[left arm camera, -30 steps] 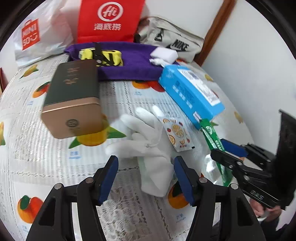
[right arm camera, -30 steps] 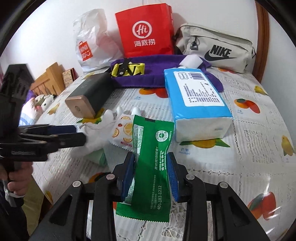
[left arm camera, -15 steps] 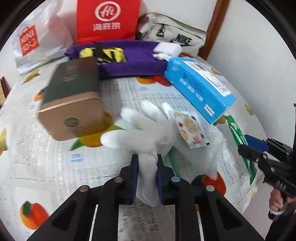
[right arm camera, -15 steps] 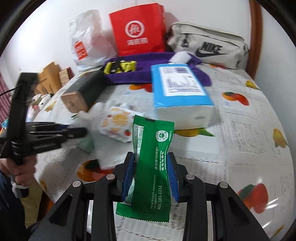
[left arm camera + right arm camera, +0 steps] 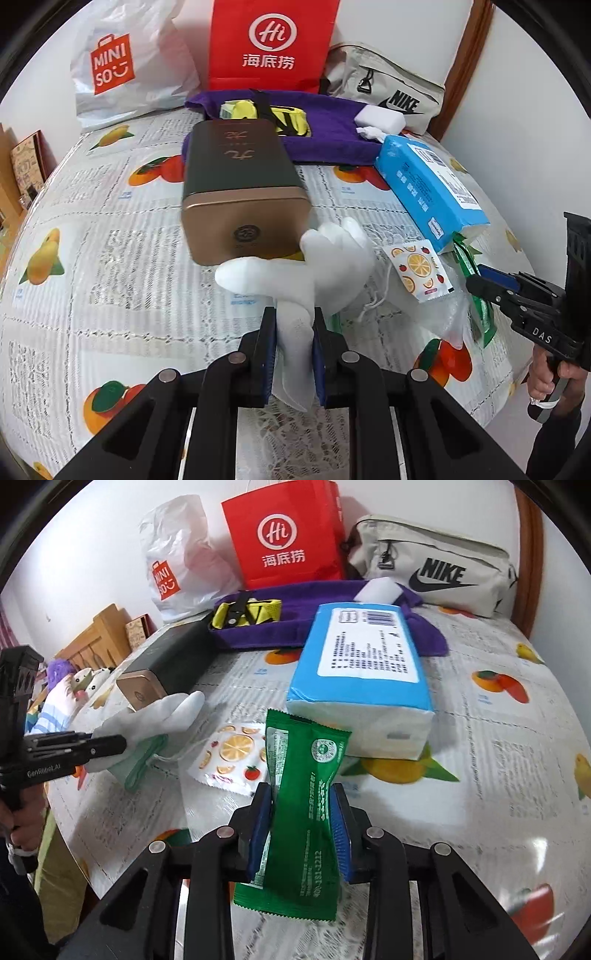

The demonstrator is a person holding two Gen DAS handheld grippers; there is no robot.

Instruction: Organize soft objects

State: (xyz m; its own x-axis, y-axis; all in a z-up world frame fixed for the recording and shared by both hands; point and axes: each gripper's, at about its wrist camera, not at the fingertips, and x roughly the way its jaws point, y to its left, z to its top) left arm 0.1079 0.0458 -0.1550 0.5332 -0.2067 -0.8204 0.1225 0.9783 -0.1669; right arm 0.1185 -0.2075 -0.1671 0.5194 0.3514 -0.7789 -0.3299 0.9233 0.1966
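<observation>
Left wrist: left gripper (image 5: 293,332) went from open to clamped on the white glove (image 5: 317,266), now lifting off the surface (image 5: 110,295). Right gripper (image 5: 301,819), jaws just tightened, pinches green packet (image 5: 306,812). Both ready to place.

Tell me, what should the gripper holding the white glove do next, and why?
Probably lift the white glove a little, straight up. The left gripper is already shut on its cuff, but the glove's fingers lie against the gold-ended box and a thin string trails beside the fruit-print packet. Raising it first should free it without dragging those along.
</observation>
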